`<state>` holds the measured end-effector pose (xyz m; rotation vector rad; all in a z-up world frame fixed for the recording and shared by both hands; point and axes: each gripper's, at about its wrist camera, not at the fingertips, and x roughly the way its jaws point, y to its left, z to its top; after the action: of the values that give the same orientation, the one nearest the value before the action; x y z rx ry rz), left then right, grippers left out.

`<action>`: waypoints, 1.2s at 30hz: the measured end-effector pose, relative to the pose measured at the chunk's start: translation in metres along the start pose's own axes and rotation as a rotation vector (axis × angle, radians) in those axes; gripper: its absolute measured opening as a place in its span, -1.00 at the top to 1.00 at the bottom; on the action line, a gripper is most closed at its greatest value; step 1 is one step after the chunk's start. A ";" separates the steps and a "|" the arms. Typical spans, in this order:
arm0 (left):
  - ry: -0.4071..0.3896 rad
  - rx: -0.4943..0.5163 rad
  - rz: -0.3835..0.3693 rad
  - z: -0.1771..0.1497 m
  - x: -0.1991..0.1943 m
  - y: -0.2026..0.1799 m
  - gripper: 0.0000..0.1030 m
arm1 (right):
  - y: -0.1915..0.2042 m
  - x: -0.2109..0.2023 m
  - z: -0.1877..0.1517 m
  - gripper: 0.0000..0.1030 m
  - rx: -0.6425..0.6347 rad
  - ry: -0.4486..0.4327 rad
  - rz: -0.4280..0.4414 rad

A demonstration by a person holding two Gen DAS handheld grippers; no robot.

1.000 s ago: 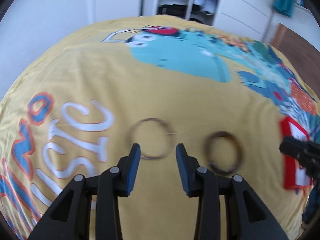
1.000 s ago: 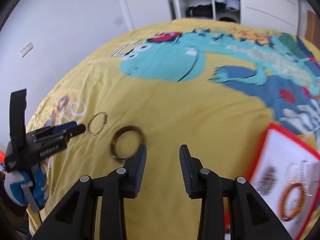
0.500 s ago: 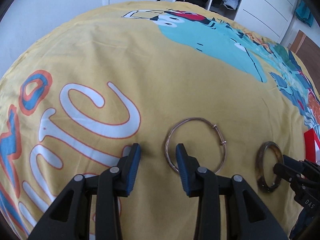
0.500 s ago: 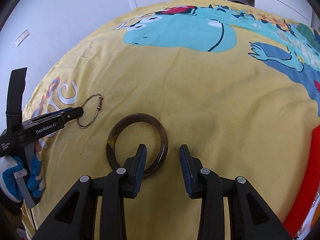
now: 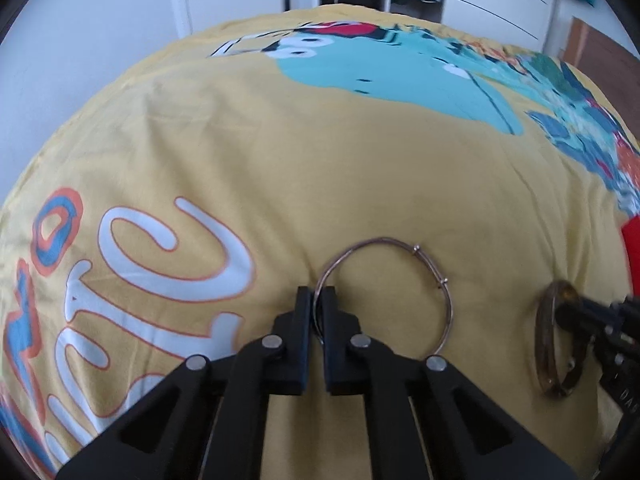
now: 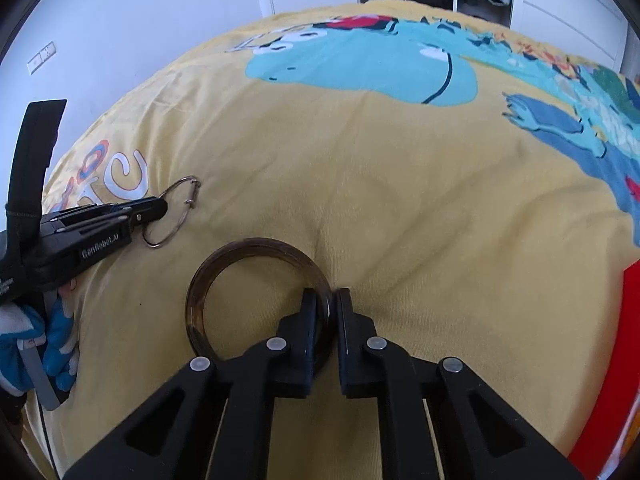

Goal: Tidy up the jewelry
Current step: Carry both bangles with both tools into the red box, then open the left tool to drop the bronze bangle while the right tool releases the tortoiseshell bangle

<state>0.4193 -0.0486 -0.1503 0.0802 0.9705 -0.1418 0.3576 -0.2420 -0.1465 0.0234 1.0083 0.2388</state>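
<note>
Left tool (image 5: 316, 300): jaws have just been closing and are now clenched on the near-left arc of the thin wire bangle (image 5: 416, 249), which lies flat on the yellow bedspread (image 5: 360, 184) and extends ahead and to the right of the tips. Its small clasp sits on the far-right arc, clear of the jaws.

Right tool (image 6: 329, 303): jaws have just been closing and now grip the right-hand rim of the dark brown bangle (image 6: 224, 258), which rests on the bedspread ahead and to the left of the tips. One finger stands inside the ring, the other outside.

The two bangles lie near each other, apart. A red-edged item (image 6: 624, 320) lies at the right of the right tool. A gloved hand (image 6: 36, 344) holds the left tool's handle. White wardrobe doors (image 6: 560, 4) and an open shelf unit stand beyond the bed. Nothing blocks either tool.
</note>
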 end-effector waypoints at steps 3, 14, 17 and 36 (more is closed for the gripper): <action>-0.018 0.009 -0.015 -0.001 -0.014 -0.010 0.92 | -0.005 -0.017 -0.001 0.84 0.016 -0.041 0.003; -0.102 0.091 -0.197 0.012 -0.089 -0.101 0.92 | -0.071 -0.122 -0.026 0.84 0.134 -0.181 -0.081; -0.122 0.132 -0.263 0.014 -0.110 -0.140 0.92 | -0.105 -0.151 -0.041 0.84 0.167 -0.195 -0.141; 0.016 0.366 -0.395 -0.057 -0.104 -0.341 0.92 | -0.227 -0.165 -0.153 0.84 0.156 0.008 -0.371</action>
<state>0.2617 -0.3696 -0.0979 0.2257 0.9590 -0.6828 0.1877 -0.5115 -0.1197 -0.0229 1.0173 -0.1792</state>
